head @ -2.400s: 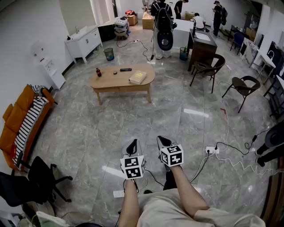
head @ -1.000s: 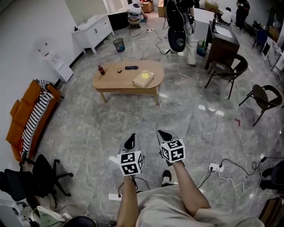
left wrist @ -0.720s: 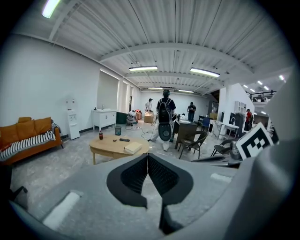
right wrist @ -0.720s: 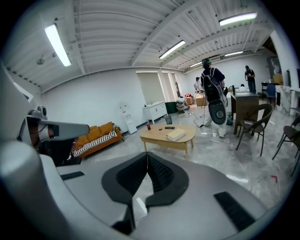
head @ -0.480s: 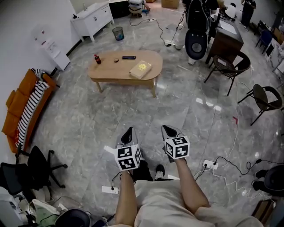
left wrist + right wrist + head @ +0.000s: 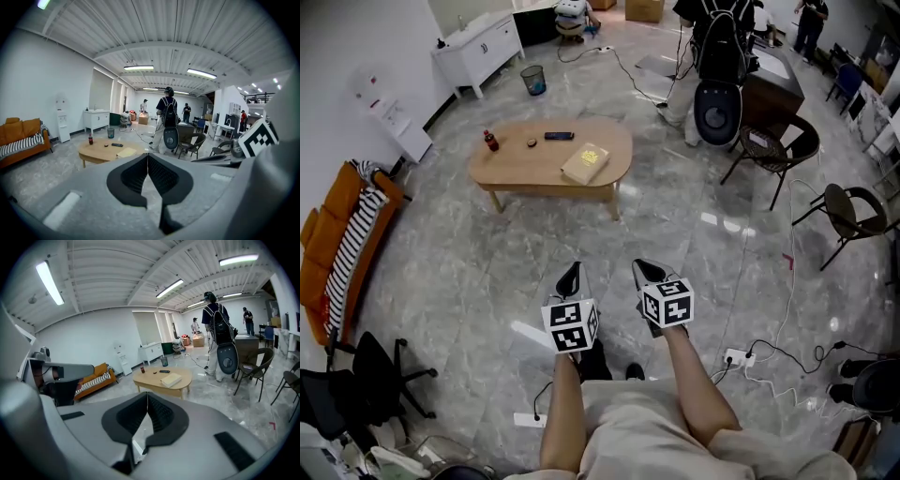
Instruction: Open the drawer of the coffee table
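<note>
Grey marble floor (image 6: 478, 272) is seen spread through a large workroom, and one low oval wooden desk (image 6: 520, 167) is found standing on it in the upper left of the head view. Two grippers are held side by side above the floor near the middle of that view, the left gripper (image 6: 570, 277) and the right gripper (image 6: 646, 272), and one marker cube is carried on each. The desk is placed well apart from both, ahead of them and somewhat to the left, with bare floor between. Its drawer cannot be made out from here; only the plain wooden skirt under the top is shown. In the left gripper view the fingers (image 6: 126, 177) are seen pressed together with nothing between them, and the desk is shown far off, to the left of their tips. In the right gripper view the fingers (image 6: 126, 420) are likewise closed on nothing, and the desk is shown beyond and just above their tips. Four things are counted on the desk: one red-capped bottle (image 6: 490, 141) near its left end, one small round dark thing (image 6: 531, 142) beside it, one black remote (image 6: 559, 136) and one yellow book (image 6: 585, 162) towards the right end. One orange sofa (image 6: 323, 239) with a striped cloth (image 6: 349, 253) is set along the left wall, one black office chair (image 6: 356, 384) is seen at the lower left, and two brown chairs (image 6: 769, 145) are placed at the right. One person with a backpack (image 6: 720, 37) is seen beyond the desk.
</note>
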